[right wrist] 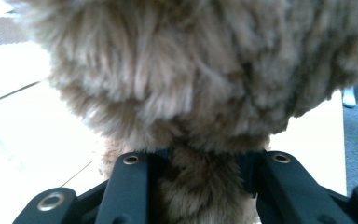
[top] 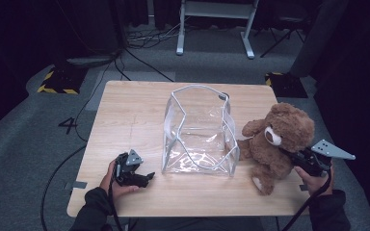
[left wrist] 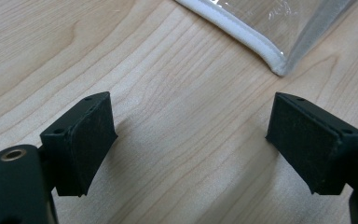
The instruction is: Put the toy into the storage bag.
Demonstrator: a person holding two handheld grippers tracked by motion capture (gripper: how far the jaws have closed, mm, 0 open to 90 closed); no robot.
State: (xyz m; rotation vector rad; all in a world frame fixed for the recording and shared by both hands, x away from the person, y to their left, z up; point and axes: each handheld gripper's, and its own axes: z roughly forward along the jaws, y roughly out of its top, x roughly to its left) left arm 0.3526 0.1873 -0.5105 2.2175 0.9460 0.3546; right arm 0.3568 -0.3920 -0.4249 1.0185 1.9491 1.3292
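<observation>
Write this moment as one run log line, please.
right claw: shut on teddy bear | left claw: open, above table | clear bag: upright, nothing inside

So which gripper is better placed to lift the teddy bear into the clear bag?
Right. The right gripper is already clamped on the teddy bear beside the clear bag; the left gripper sits open, holding nothing.

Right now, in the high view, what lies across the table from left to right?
left claw → clear bag → teddy bear → right claw, closed on the bear.
</observation>
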